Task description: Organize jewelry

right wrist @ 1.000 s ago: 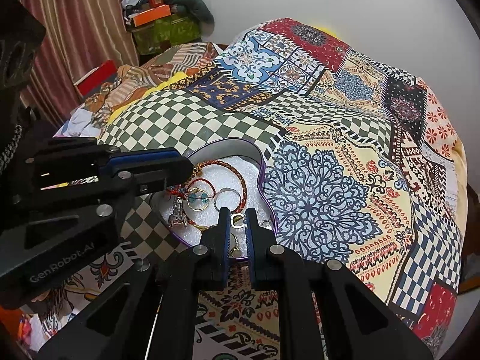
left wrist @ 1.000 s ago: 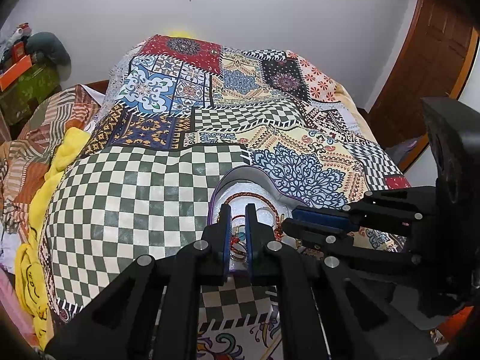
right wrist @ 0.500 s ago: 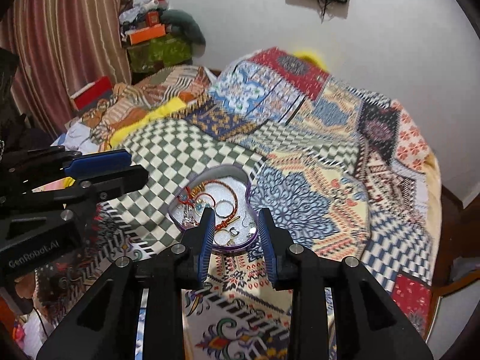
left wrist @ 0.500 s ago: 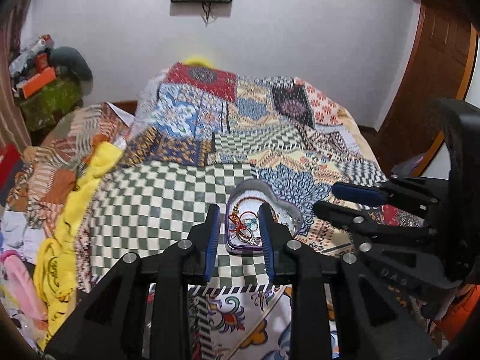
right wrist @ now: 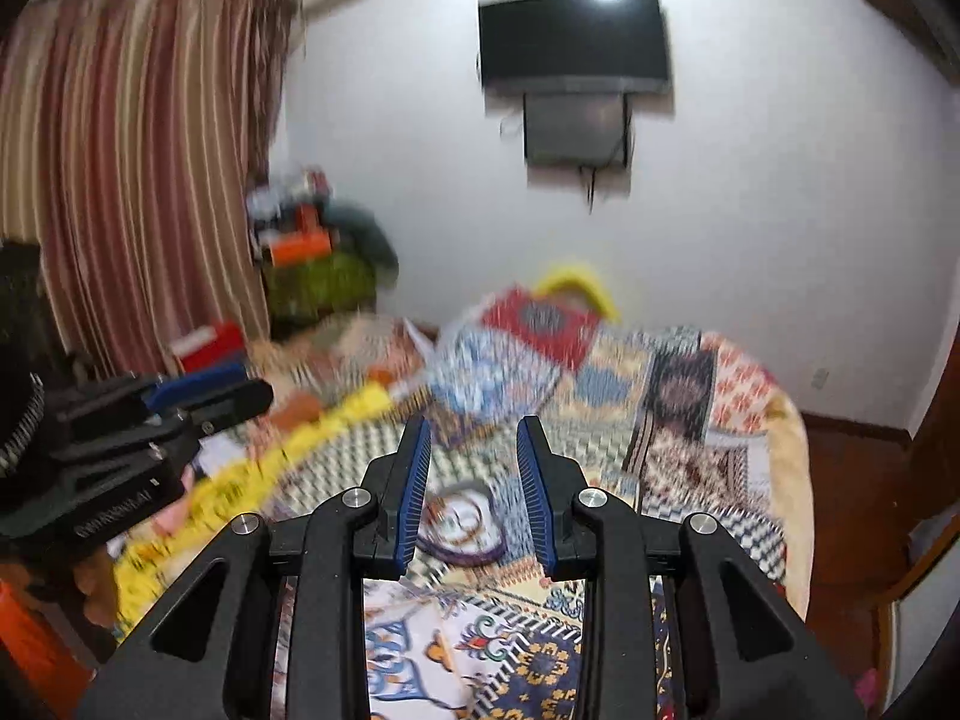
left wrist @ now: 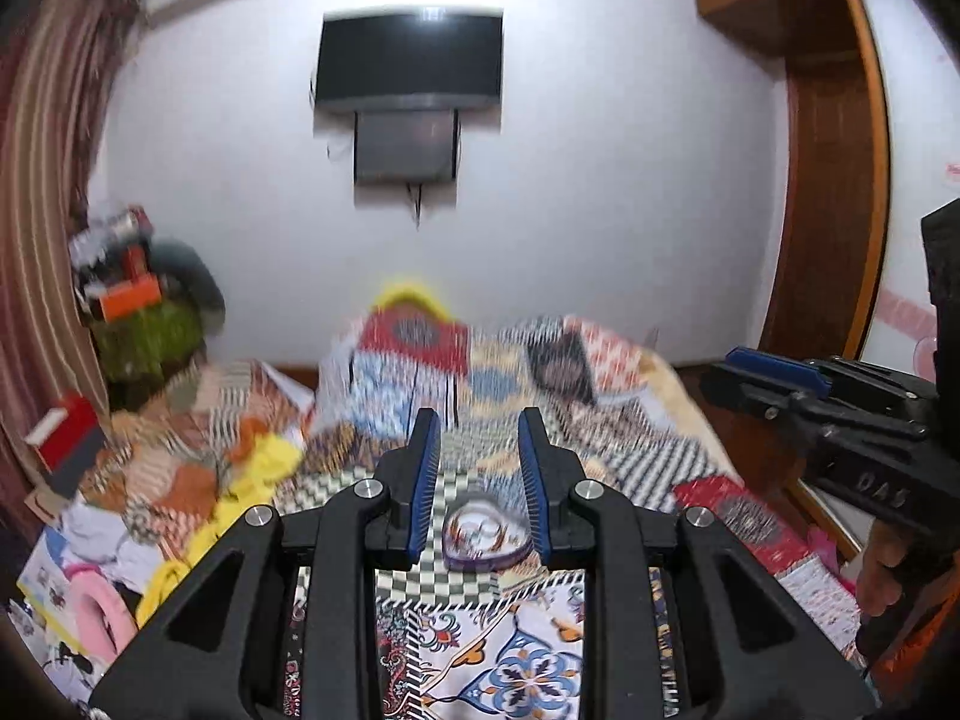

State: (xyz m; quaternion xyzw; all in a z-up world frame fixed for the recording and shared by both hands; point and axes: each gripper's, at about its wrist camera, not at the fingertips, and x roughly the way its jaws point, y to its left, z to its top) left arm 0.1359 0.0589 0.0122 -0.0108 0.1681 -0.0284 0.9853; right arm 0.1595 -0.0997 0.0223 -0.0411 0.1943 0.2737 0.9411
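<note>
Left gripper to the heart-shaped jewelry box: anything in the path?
Nothing visible. The heart-shaped box sits on the patchwork bedspread, framed between the open fingers of the left gripper, with only bare quilt between them. The right gripper hangs off to the side, clear of that line. The frame is motion-blurred.

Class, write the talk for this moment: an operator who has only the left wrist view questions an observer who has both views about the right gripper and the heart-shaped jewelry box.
Operator: I see the right gripper only side-on. Are its fingers apart?
Observer: Yes. In the right wrist view its blue-padded fingers stand well apart, with nothing held between them.
Operator: Where does the heart-shaped box sit from there?
Observer: It lies on the quilt, seen low in the gap and partly hidden behind the left-hand finger. The picture is too blurred to tell the pieces inside apart.
</note>
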